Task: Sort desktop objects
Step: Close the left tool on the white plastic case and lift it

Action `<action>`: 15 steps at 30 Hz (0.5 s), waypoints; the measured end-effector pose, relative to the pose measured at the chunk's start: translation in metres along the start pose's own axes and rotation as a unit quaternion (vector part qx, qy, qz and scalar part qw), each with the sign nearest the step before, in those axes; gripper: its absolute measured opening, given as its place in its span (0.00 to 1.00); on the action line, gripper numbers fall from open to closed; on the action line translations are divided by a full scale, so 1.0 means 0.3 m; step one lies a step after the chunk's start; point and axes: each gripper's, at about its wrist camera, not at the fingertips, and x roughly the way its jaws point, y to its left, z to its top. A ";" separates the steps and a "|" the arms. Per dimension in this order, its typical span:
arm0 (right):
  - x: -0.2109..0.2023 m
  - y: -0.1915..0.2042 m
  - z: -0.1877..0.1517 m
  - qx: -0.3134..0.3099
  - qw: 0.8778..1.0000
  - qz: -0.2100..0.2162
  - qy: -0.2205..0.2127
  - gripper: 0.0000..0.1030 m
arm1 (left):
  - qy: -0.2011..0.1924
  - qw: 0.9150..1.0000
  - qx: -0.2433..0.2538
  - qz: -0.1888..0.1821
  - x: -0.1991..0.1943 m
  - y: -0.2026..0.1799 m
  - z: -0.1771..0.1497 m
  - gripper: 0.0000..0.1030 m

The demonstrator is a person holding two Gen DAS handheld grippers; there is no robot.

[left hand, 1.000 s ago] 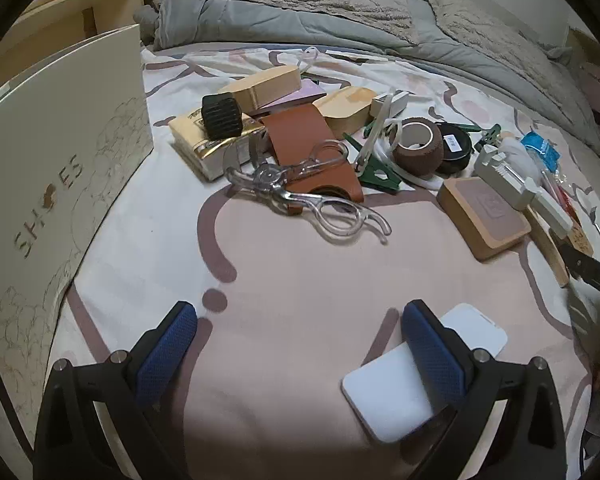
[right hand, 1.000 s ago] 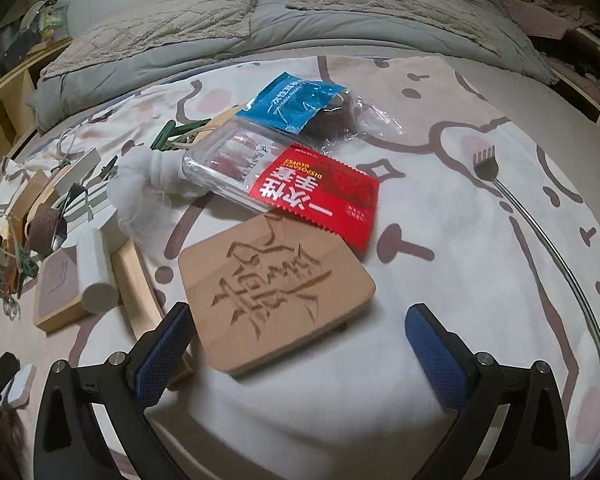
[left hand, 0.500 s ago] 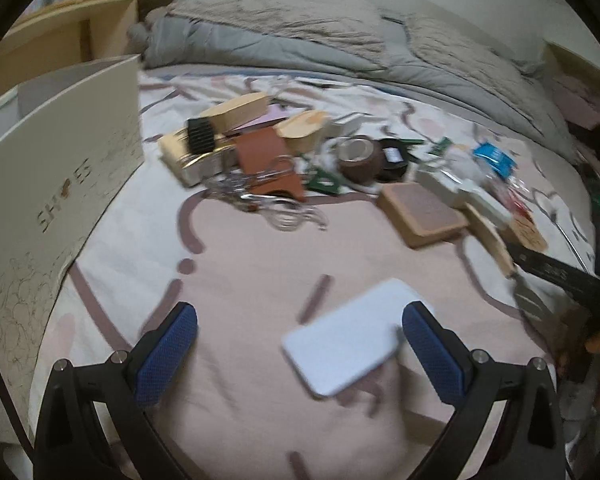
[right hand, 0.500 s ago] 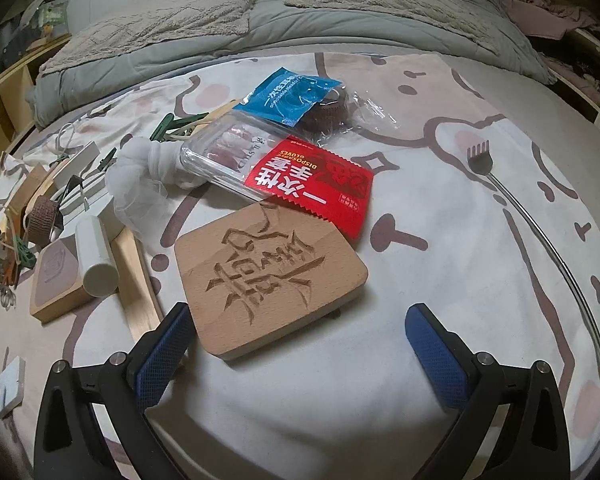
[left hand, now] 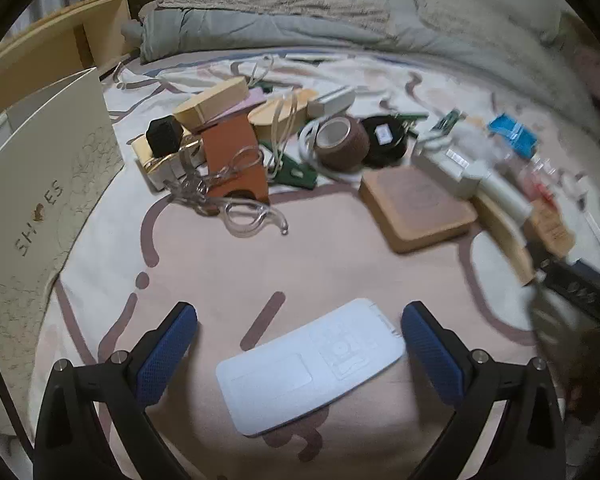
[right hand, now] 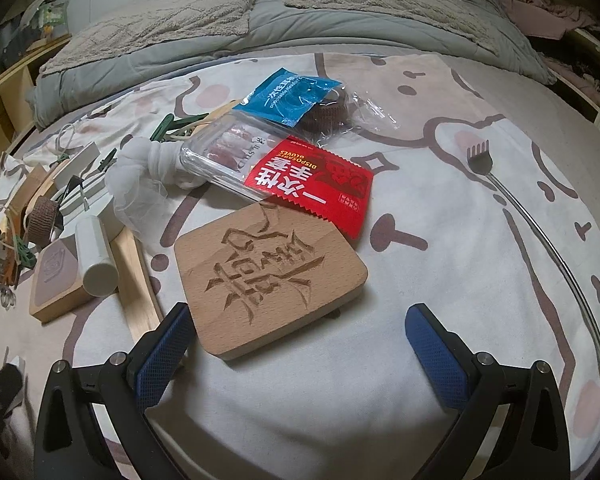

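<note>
Left gripper (left hand: 299,354): jaws spread wide, grasping nothing; a flat white card (left hand: 310,366) lies on the bedsheet (left hand: 340,248) between the blue pads, low centre of frame, touching neither. Clutter pile across upper centre; shoe box (left hand: 40,184) at left edge.

Right gripper (right hand: 300,354): also spread, empty. Carved wooden block (right hand: 270,278) lies centre frame, its near-left corner close to the left pad (right hand: 162,356). Red glove packet (right hand: 316,188) just above the block.
</note>
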 end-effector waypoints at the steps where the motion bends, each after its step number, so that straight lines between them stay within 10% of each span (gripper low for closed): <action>1: 0.000 -0.001 0.000 0.000 1.000 0.002 0.000 1.00 | 0.005 1.000 0.003 0.006 0.006 -0.005 -0.005 1.00; 15: 0.000 0.006 0.021 -0.073 0.996 0.041 0.025 1.00 | 0.010 0.999 -0.026 -0.017 -0.020 0.109 -0.084 1.00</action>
